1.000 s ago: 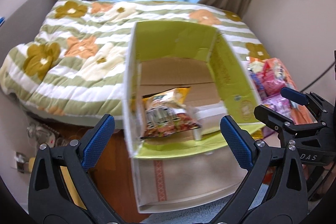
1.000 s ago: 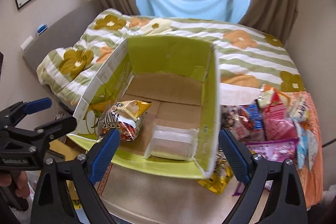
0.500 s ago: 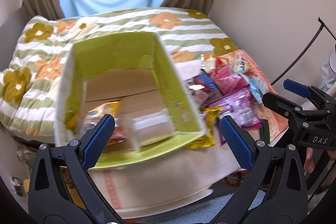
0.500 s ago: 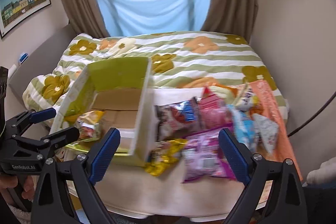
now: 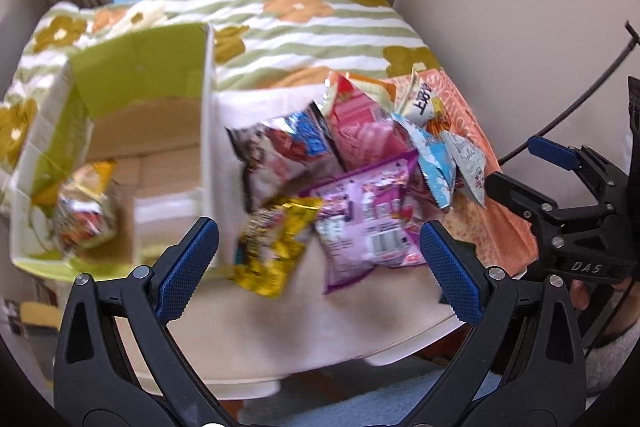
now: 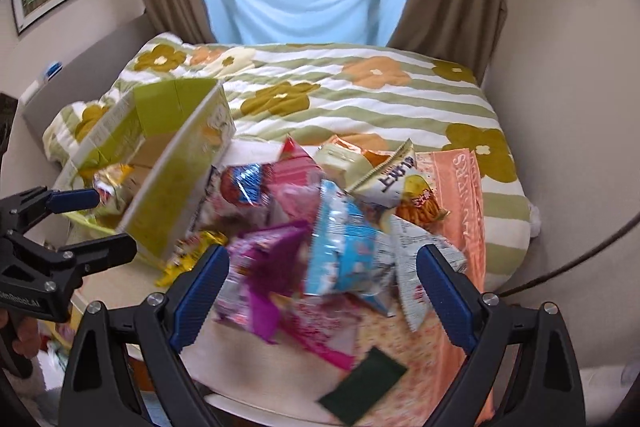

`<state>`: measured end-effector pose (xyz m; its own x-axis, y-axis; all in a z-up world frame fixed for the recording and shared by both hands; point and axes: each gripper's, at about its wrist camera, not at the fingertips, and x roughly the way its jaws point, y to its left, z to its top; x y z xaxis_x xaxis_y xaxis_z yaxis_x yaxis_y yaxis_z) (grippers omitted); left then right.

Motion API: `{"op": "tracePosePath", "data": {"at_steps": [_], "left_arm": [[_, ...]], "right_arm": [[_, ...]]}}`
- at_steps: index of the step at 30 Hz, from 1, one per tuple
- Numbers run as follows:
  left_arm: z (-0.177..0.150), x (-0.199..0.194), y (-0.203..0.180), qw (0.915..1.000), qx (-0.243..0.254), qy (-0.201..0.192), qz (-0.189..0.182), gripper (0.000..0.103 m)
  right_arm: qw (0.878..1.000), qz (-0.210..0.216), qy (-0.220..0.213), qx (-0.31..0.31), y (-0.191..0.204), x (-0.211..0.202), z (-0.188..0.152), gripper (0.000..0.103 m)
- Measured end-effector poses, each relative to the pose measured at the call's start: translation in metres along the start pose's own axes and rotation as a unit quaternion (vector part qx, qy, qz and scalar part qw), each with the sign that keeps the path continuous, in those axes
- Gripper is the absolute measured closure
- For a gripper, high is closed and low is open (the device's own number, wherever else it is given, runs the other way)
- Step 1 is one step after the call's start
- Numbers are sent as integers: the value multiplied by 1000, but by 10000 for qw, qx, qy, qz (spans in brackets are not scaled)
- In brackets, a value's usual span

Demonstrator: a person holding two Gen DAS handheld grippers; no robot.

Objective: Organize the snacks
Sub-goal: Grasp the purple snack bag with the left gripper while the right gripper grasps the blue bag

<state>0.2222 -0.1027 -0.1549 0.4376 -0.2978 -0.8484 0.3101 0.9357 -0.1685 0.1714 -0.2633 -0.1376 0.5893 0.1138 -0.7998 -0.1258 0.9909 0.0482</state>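
Observation:
A green cardboard box (image 5: 140, 83) stands open on the left, with one yellow snack bag (image 5: 86, 207) and a white inner piece inside. A pile of snack bags lies to its right: a yellow bag (image 5: 276, 247), a purple bag (image 5: 364, 219), a pink bag (image 5: 360, 123), a light blue bag (image 6: 344, 251). My left gripper (image 5: 318, 263) is open and empty, above the yellow and purple bags. My right gripper (image 6: 322, 293) is open and empty, above the purple and blue bags. The box also shows in the right wrist view (image 6: 172, 163).
The snacks lie on a cream table top (image 5: 304, 311) with an orange cloth (image 6: 460, 195) at the right. A dark green flat pad (image 6: 364, 383) lies near the front edge. A flowered bed (image 6: 360, 91) is behind; a wall is at the right.
Both grippers have swung right, from facing the box to facing the snack pile. Both stayed open and empty.

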Motion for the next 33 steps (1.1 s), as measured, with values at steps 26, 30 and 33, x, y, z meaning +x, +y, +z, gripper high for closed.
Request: {"op": "tracePosePath", "data": {"at_steps": [26, 30, 33], "left_arm": [[-23, 142, -32, 9893, -517, 1358, -157, 26], [-23, 144, -34, 9892, -399, 1402, -135, 31], [-23, 142, -33, 9892, -354, 1416, -162, 34]], "right_arm": [[9366, 344, 207, -3482, -8, 110, -41, 10], [9295, 461, 240, -3651, -4, 118, -37, 10], [9266, 529, 266, -3714, 2, 123, -35, 10]]}}
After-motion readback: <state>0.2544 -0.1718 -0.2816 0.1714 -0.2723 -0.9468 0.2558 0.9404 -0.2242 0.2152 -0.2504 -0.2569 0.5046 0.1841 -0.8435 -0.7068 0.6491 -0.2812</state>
